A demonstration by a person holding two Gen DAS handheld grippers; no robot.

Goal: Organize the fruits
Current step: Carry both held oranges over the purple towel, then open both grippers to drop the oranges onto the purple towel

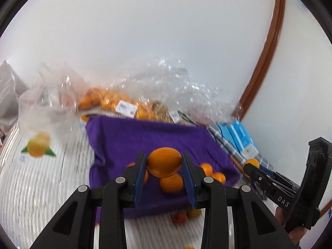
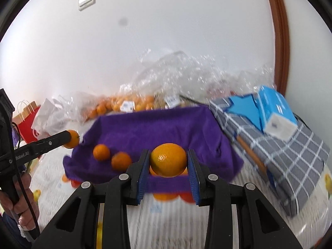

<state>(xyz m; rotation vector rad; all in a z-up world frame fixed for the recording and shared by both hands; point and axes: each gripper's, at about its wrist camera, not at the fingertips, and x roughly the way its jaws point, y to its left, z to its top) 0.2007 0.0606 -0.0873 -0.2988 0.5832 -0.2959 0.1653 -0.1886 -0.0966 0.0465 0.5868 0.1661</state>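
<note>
My left gripper is shut on an orange and holds it above a purple cloth. Several small oranges lie on that cloth. My right gripper is shut on another orange above the near edge of the purple cloth, where two small oranges rest. The right gripper also shows in the left wrist view, holding its orange. The left gripper shows in the right wrist view, with its orange.
A clear plastic bag of oranges lies behind the cloth by the white wall. A grey checked cloth with blue boxes lies at the right. A red paper bag stands at the left. Loose fruit lies in front of the cloth.
</note>
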